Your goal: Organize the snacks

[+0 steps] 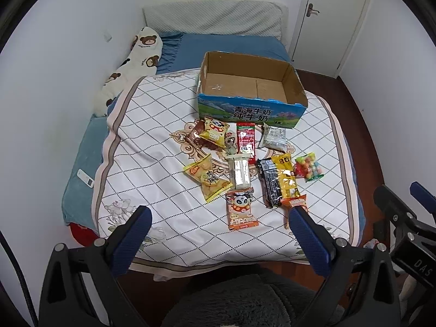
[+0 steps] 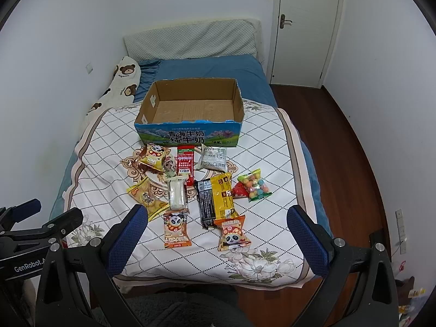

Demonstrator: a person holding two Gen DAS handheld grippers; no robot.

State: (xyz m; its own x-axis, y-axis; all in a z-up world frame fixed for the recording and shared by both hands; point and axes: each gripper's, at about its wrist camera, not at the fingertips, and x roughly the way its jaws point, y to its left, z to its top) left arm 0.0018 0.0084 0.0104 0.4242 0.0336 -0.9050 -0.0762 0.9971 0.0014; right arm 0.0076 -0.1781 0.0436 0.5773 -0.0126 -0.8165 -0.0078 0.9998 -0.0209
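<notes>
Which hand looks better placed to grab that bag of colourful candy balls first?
Probably the right. The candy bag lies on the right edge of the snack pile, on the right gripper's side. Both grippers have open, empty jaws above the bed; the left gripper sits further left.

Orange panda snack packet (image 1: 295, 201) half hidden behind left gripper's finger (image 1: 308, 234); brown snack packet (image 2: 143, 163) mostly under yellow panda packet (image 2: 154, 156).
</notes>
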